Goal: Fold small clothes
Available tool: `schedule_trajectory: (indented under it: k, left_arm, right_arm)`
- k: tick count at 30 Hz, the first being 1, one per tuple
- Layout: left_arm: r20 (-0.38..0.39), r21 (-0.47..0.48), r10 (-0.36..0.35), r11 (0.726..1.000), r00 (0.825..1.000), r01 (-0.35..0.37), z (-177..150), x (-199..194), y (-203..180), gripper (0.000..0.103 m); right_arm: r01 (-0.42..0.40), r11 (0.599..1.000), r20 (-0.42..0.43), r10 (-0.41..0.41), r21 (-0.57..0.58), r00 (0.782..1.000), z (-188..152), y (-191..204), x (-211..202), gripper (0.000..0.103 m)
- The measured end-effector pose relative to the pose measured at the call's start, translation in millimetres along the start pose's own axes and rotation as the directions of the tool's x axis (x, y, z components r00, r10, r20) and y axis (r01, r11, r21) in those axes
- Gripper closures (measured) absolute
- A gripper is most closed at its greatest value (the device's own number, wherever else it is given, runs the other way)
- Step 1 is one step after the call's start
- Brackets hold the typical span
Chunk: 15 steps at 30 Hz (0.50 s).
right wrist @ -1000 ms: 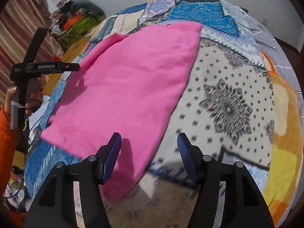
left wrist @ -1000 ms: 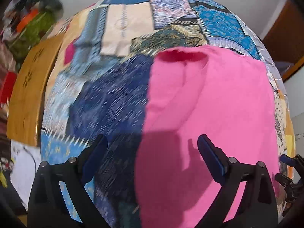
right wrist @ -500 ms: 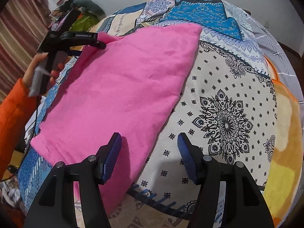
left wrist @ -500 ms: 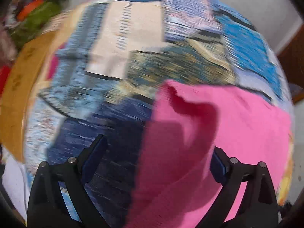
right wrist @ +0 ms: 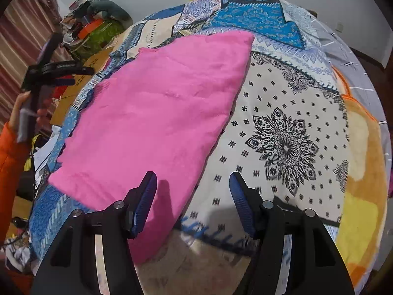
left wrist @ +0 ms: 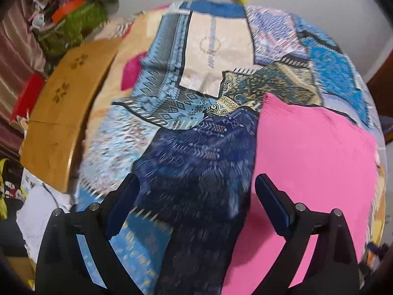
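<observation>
Pink garment (right wrist: 157, 113) lies flat, apparently folded over once, on the patchwork bed cover (right wrist: 289, 132), left hand-held gripper (left wrist: 196, 204) spread and empty beside its edge, right hand-held gripper (right wrist: 194, 194) spread over its near corner, empty; further folds seemingly remain.

Pink garment (right wrist: 157, 113); blue patchwork bedspread (left wrist: 196, 157) with black-and-white mandala panel (right wrist: 285, 147); orange sleeve (right wrist: 9, 157).

Fuzzy matt pink cloth (right wrist: 157, 113)
</observation>
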State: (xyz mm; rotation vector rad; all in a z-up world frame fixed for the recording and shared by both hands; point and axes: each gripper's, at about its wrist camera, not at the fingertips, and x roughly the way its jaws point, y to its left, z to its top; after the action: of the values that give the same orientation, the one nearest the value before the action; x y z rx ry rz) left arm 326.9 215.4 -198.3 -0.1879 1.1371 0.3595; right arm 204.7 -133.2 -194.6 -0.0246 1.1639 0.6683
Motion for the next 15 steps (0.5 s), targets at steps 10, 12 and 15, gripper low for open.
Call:
schedule_trajectory:
  k: [10, 12, 15]
  left_arm:
    - [0.110, 0.071, -0.097, 0.993, 0.989, 0.089, -58, -95, 10, 0.007]
    - [0.118, 0.096, -0.113, 0.990, 0.986, 0.102, -72, -108, 8, 0.007]
    - [0.113, 0.135, -0.141, 0.983, 0.984, 0.125, -94, -119, 4, 0.007]
  right_arm:
    - [0.031, 0.999, 0.080, -0.027, -0.043, 0.996, -8, 28, -51, 0.045]
    - [0.039, 0.998, 0.088, -0.034, -0.053, 0.996, -9, 32, -56, 0.045]
    - [0.055, 0.996, 0.095, -0.048, -0.072, 0.994, -13, 40, -62, 0.038]
